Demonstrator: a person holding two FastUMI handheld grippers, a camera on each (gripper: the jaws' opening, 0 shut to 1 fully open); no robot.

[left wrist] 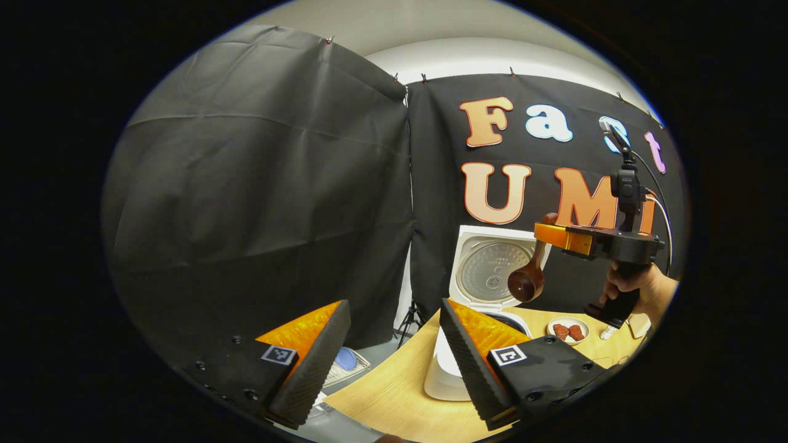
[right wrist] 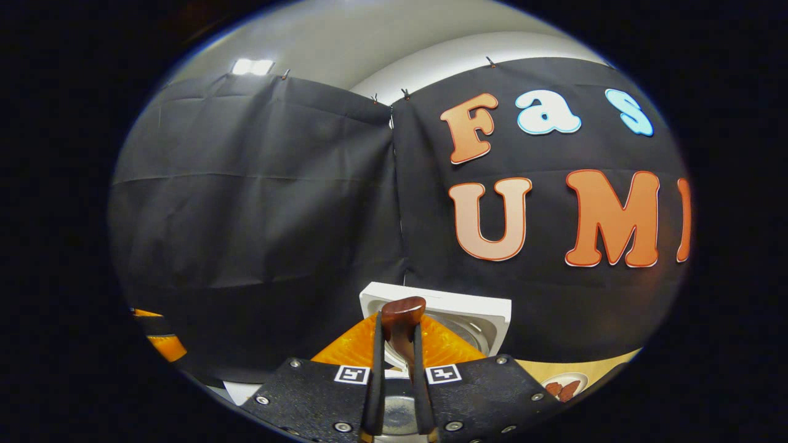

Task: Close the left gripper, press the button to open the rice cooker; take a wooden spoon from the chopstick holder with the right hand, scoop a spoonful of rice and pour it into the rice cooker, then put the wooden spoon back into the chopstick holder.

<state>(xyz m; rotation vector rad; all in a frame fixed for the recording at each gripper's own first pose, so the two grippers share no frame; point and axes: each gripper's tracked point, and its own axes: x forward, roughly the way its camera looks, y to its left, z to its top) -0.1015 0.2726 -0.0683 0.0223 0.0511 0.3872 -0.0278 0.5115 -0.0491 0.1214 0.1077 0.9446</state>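
Note:
The white rice cooker stands on the table with its lid raised upright. In the left gripper view my left gripper is open, its fingers wide apart with nothing between them, just in front of the cooker. Farther off, a hand holds my right gripper above the cooker. It is shut on the handle of the wooden spoon, whose bowl hangs down over the pot's opening. In the right gripper view the right gripper clamps the spoon's handle, with the cooker lid behind it.
A small white dish of red pieces sits on the wooden table right of the cooker, also seen as the dish in the right gripper view. A rack with a blue item lies beyond the table's left edge. Black cloth walls the booth.

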